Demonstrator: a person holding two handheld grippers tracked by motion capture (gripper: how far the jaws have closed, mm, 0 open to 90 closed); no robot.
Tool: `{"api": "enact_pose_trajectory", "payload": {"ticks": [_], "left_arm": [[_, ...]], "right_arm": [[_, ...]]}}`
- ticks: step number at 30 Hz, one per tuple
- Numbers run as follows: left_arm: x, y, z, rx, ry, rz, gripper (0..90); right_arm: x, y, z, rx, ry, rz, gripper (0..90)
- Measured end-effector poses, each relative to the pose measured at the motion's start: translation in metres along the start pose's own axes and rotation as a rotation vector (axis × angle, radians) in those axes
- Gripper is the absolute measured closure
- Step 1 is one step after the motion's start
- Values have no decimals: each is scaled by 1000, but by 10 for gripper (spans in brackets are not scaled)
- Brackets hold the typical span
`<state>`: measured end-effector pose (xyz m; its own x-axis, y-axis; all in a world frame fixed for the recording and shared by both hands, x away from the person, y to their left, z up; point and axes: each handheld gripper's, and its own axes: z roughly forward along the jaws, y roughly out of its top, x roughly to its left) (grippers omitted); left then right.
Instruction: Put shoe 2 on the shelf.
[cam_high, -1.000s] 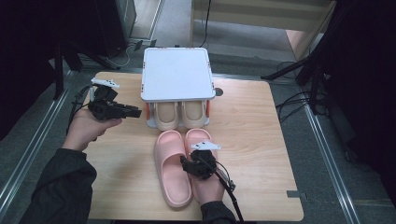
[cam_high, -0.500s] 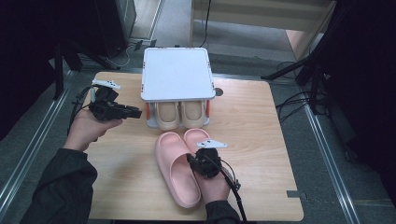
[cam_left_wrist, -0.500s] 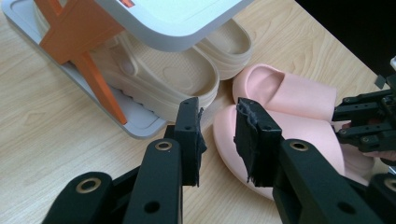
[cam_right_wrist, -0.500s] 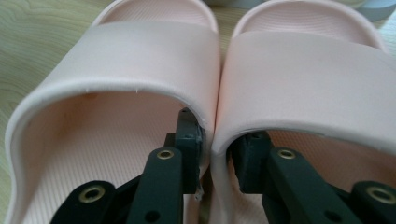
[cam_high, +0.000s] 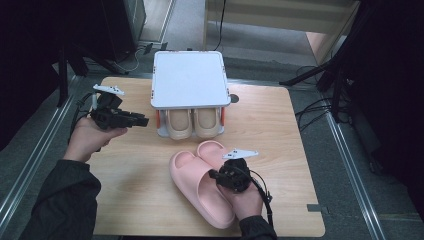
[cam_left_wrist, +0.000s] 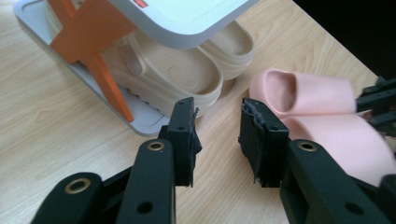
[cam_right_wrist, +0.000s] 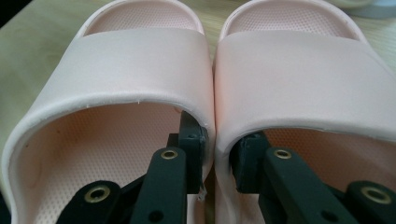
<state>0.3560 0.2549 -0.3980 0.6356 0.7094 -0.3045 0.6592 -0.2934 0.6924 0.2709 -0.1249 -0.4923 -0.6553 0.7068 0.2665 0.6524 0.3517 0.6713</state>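
Observation:
Two pink slippers (cam_high: 197, 185) lie side by side on the wooden table (cam_high: 270, 125), in front of a white rack (cam_high: 189, 80). My right gripper (cam_high: 220, 176) reaches into them from the heel end. In the right gripper view one jaw sits inside the left slipper (cam_right_wrist: 135, 60) and the other inside the right slipper (cam_right_wrist: 299, 70). The right gripper (cam_right_wrist: 217, 154) has just been closing and now pinches their adjoining inner walls together. My left gripper (cam_high: 142, 120) hovers left of the rack. The left gripper (cam_left_wrist: 217, 135) has just been opening, and nothing is between its jaws.
A pair of beige slippers (cam_high: 192, 122) fills the rack's lower shelf, between orange legs (cam_left_wrist: 88, 46). The rack stands at the table's far middle. Bare wood lies to the left and right of the pink pair. Dark stands and cables surround the table.
My right hand has drawn back toward the near edge and slightly right, and the pink pair has swung and shifted with it. The left hand has stayed where it was.

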Motion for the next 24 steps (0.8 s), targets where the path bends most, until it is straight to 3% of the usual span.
{"api": "enact_pose_trajectory", "payload": {"ticks": [4, 5, 8, 12, 16, 19, 24], "left_arm": [[2, -2, -1, 0, 15, -14, 589], [2, -2, -1, 0, 15, -14, 572], [3, -6, -2, 3, 26, -11, 528], [4, -12, -5, -3, 30, -16, 463], [5, -22, -9, 1, 52, -27, 434], [7, -30, -14, -4, 70, -46, 407], [9, -45, -20, -6, 92, -65, 400]], "right_arm": [[3, 4, -5, 24, 37, -95, 775], [3, 4, -5, 24, 37, -95, 775], [3, 11, -4, 52, 122, -173, 772], [6, 17, -2, 55, 175, -267, 773], [4, 25, 6, 63, 251, -284, 772], [7, 32, 12, 83, 275, -334, 772], [10, 45, 18, 108, 332, -375, 772]]}}
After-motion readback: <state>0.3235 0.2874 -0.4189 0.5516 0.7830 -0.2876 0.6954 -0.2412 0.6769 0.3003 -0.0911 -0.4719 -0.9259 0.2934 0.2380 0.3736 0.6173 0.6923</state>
